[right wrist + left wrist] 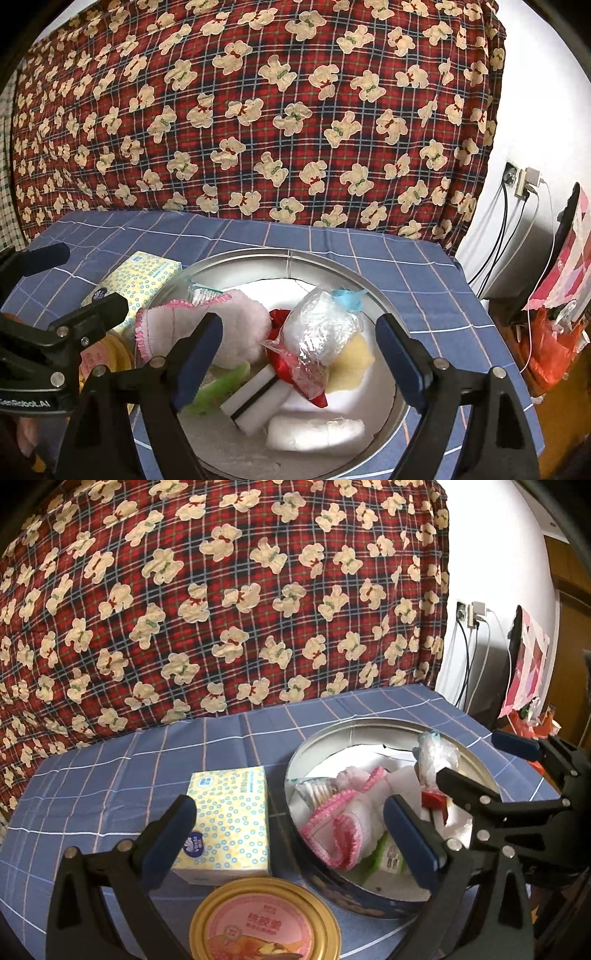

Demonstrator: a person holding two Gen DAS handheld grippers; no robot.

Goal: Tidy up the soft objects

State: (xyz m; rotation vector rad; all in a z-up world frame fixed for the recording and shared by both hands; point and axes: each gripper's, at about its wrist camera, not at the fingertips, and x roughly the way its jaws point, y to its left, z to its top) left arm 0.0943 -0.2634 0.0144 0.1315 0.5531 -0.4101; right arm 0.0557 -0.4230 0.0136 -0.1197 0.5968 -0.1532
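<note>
A round metal tin (373,291) on the blue checked cloth holds soft things: a pink-edged white cloth (236,332), a clear bag of white stuffing (321,325), a yellow sponge (351,365), a white sponge block (255,398) and a white roll (314,432). My right gripper (299,350) hangs open over the tin with nothing pinched. In the left wrist view the tin (369,725) is at right, with the cloth (343,830) inside. My left gripper (291,830) is open too, above a yellow tissue pack (225,819) and the tin's left rim.
A gold-rimmed round lid (264,923) lies in front of the tissue pack. A red plaid bear-print cover (221,590) rises behind the table. Cables and a socket (469,613) are on the wall at right. The right gripper (491,764) reaches in over the tin.
</note>
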